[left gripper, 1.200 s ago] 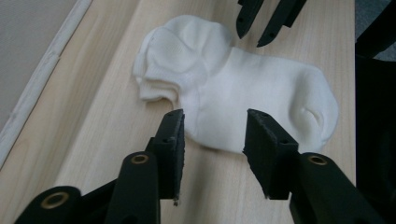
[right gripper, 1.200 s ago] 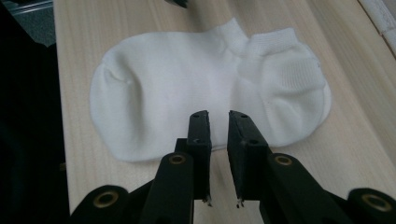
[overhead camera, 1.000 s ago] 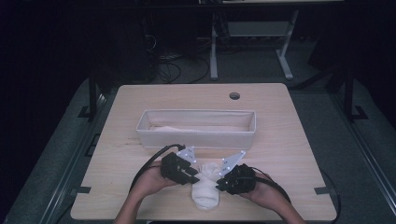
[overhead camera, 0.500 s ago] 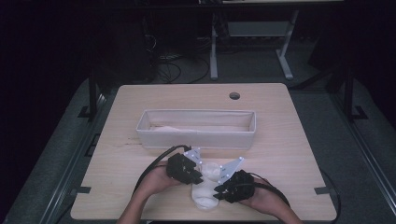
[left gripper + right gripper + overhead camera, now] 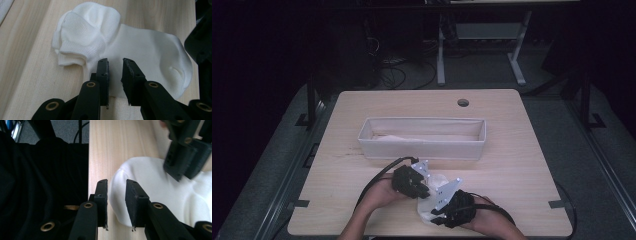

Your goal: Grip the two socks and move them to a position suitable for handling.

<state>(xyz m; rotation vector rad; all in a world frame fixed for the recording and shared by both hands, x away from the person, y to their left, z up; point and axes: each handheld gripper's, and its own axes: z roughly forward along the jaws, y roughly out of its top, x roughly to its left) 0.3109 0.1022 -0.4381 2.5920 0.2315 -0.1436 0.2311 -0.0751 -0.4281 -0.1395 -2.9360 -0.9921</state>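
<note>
A white sock [image 5: 426, 209] lies crumpled on the wooden table [image 5: 522, 165] near its front edge. In the left gripper view the sock [image 5: 147, 45] has a bunched, ribbed end at the upper left. My left gripper [image 5: 115, 62] hovers over the sock's middle; its jaws have just been closing and now stand a narrow gap apart, with fabric showing in the gap. My right gripper [image 5: 116, 183] sits at the sock's [image 5: 155, 185] near edge by the table rim; its jaws have just been opening, and they straddle the hem without pinching it. The left gripper [image 5: 183, 173] faces it from across the sock.
A long white fabric bin [image 5: 422, 148] stands across the middle of the table, with pale cloth [image 5: 394, 136] inside at its left end. A round cable hole [image 5: 463, 102] is at the back. The person's dark clothing [image 5: 37, 182] lies past the table's front edge.
The right gripper has slid left and closer along the front edge, toward the sock's near end. The left gripper has stayed almost in place over the sock.
</note>
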